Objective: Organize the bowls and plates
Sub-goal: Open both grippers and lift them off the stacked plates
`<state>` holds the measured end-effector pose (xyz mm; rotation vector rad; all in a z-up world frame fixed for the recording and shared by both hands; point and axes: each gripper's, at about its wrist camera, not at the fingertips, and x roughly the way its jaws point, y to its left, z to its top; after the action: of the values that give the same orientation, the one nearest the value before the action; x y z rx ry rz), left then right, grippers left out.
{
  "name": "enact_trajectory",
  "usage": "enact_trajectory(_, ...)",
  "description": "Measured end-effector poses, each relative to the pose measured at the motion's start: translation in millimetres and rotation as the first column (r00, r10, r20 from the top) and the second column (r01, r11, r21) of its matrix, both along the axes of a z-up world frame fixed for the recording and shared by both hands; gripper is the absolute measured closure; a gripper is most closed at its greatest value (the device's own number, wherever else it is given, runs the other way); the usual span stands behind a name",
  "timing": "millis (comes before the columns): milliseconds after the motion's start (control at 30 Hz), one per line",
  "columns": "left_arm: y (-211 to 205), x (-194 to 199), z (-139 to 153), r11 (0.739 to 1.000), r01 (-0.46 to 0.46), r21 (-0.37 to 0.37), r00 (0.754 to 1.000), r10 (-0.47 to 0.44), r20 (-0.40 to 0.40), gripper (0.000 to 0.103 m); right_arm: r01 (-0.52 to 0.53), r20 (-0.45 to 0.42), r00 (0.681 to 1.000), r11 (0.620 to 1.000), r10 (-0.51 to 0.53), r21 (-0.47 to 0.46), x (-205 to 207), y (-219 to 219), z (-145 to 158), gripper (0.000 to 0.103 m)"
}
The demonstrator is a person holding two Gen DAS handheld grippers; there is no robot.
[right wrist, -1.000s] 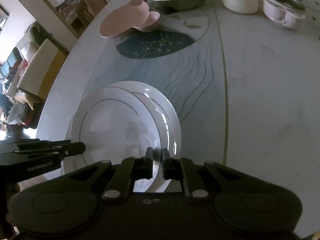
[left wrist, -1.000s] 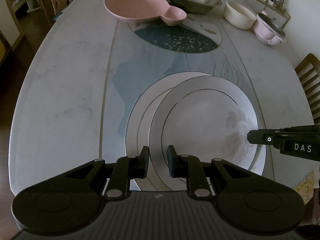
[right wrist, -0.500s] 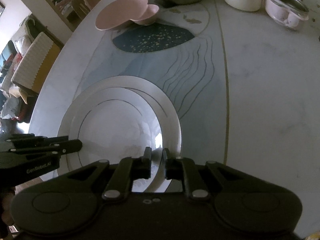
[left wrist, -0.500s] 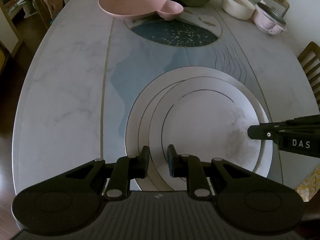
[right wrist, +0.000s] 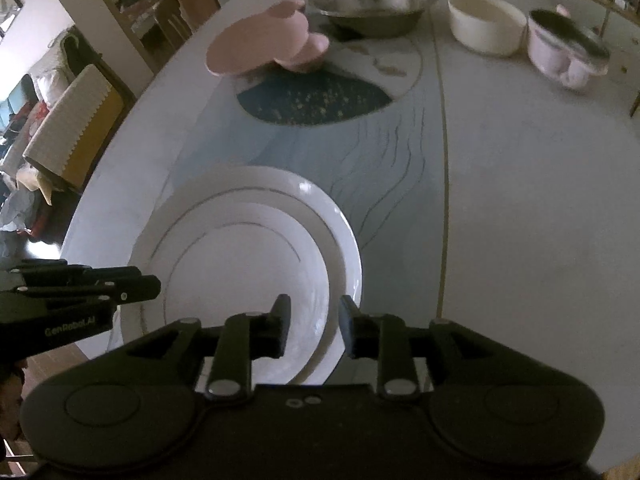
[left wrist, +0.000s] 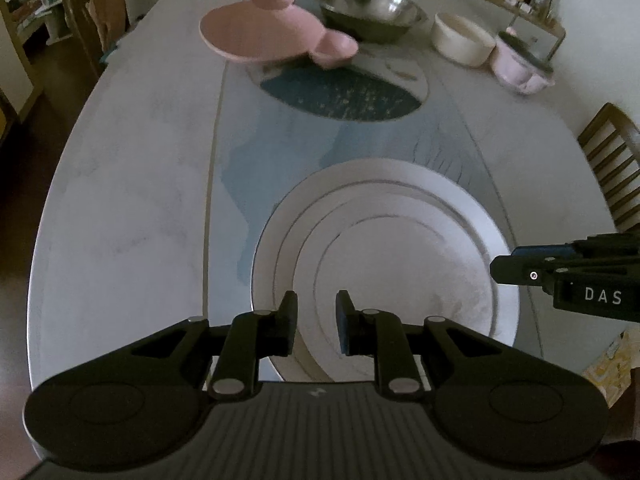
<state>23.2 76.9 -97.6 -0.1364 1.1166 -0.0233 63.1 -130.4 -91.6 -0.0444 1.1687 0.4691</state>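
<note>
Two white plates are stacked near the table's front edge: the smaller plate [left wrist: 404,268] lies centred on the larger plate [left wrist: 400,172]; both show in the right wrist view, smaller [right wrist: 236,264] on larger [right wrist: 332,220]. My left gripper [left wrist: 316,320] is open and empty above the stack's near-left rim. My right gripper [right wrist: 314,322] is open and empty above its near-right rim. Each gripper shows in the other's view, right [left wrist: 516,270], left [right wrist: 136,286].
At the far end stand a pink mouse-shaped plate [left wrist: 260,34], a steel bowl [left wrist: 368,8], a cream bowl [left wrist: 462,38] and a pink lidded pot [left wrist: 520,66]. A wooden chair [left wrist: 612,160] stands at the right, other chairs [right wrist: 72,120] at the left.
The smaller plate slid from its offset place to sit centred on the larger one. Both grippers opened wider, let go of it and drew back a little.
</note>
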Motion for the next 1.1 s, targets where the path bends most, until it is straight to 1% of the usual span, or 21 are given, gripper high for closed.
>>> enact_trajectory(100, -2, 0, 11, 1.000, 0.013, 0.008, 0.999, -0.013, 0.046, 0.071, -0.001, 0.028, 1.000, 1.000, 0.001, 0.006, 0, -1, 9, 0.074)
enact_trajectory(133, -3, 0, 15, 1.000, 0.014, 0.013, 0.998, -0.015, 0.066, 0.063, -0.001, 0.038, 0.999, 1.000, 0.000, 0.009, 1, -1, 12, 0.074)
enact_trajectory(167, -3, 0, 18, 1.000, 0.015, 0.015, 0.997, -0.016, 0.079, 0.054, 0.003, 0.047, 0.999, 1.000, -0.004, 0.011, 2, -1, 15, 0.072)
enact_trajectory(200, -4, 1, 22, 1.000, 0.013, 0.018, 0.995, -0.014, 0.095, 0.051, 0.006, 0.057, 0.998, 1.000, -0.007, 0.018, 4, -1, 19, 0.071)
enact_trajectory(233, -4, 3, 26, 1.000, 0.010, 0.021, 0.994, -0.012, 0.109, 0.049, 0.007, 0.067, 0.998, 1.000, -0.008, 0.022, 6, -1, 22, 0.070)
enact_trajectory(333, -2, 9, 36, 1.000, 0.008, 0.022, 0.991, -0.011, 0.136, 0.049, 0.004, 0.109, 0.994, 1.000, -0.006, 0.020, 14, 1, 32, 0.067)
enact_trajectory(433, -1, 17, 44, 0.999, 0.003, 0.036, 0.987, -0.009, 0.160, 0.048, 0.010, 0.145, 0.989, 1.000, -0.014, 0.027, 22, 1, 42, 0.062)
enact_trajectory(533, 0, 26, 53, 0.999, 0.003, 0.050, 0.982, -0.012, 0.187, 0.041, 0.020, 0.179, 0.984, 0.999, -0.025, 0.030, 30, 2, 51, 0.057)
enact_trajectory(567, -1, 29, 56, 0.998, 0.007, 0.060, 0.980, -0.019, 0.198, 0.039, 0.022, 0.189, 0.982, 0.999, -0.028, 0.030, 33, 2, 53, 0.052)
enact_trajectory(633, -1, 37, 63, 0.996, 0.015, 0.083, 0.974, -0.034, 0.223, 0.038, 0.025, 0.212, 0.977, 0.999, -0.031, 0.027, 39, 5, 57, 0.045)
enact_trajectory(700, 0, 48, 68, 0.995, 0.020, 0.097, 0.969, -0.043, 0.241, 0.036, 0.029, 0.234, 0.972, 0.999, -0.034, 0.023, 45, 6, 59, 0.044)
enact_trajectory(767, 2, 61, 72, 0.995, 0.015, 0.102, 0.965, -0.042, 0.260, 0.030, 0.035, 0.247, 0.968, 0.999, -0.040, 0.026, 52, 8, 63, 0.039)
enact_trajectory(800, 3, 66, 72, 0.995, 0.010, 0.103, 0.963, -0.038, 0.267, 0.029, 0.039, 0.254, 0.966, 0.999, -0.044, 0.027, 56, 8, 64, 0.037)
enact_trajectory(867, 7, 82, 73, 0.995, 0.002, 0.101, 0.958, -0.031, 0.284, 0.025, 0.041, 0.270, 0.962, 0.999, -0.048, 0.031, 66, 10, 66, 0.030)
enact_trajectory(900, 8, 88, 73, 0.995, -0.001, 0.101, 0.957, -0.028, 0.288, 0.025, 0.042, 0.277, 0.960, 0.999, -0.049, 0.032, 73, 11, 66, 0.028)
enact_trajectory(967, 13, 105, 70, 0.994, -0.019, 0.103, 0.956, -0.012, 0.293, 0.024, 0.039, 0.288, 0.957, 0.998, -0.048, 0.039, 84, 12, 65, 0.017)
enact_trajectory(1000, 15, 112, 68, 0.994, -0.029, 0.105, 0.956, -0.003, 0.294, 0.024, 0.036, 0.293, 0.955, 0.999, -0.046, 0.039, 90, 13, 64, 0.015)
enact_trajectory(1067, 21, 130, 61, 0.993, -0.050, 0.109, 0.958, 0.017, 0.285, 0.024, 0.028, 0.304, 0.952, 0.999, -0.041, 0.045, 104, 14, 59, 0.005)
enact_trajectory(1100, 25, 139, 57, 0.992, -0.057, 0.111, 0.960, 0.024, 0.279, 0.024, 0.027, 0.312, 0.949, 0.999, -0.039, 0.045, 113, 16, 56, 0.003)
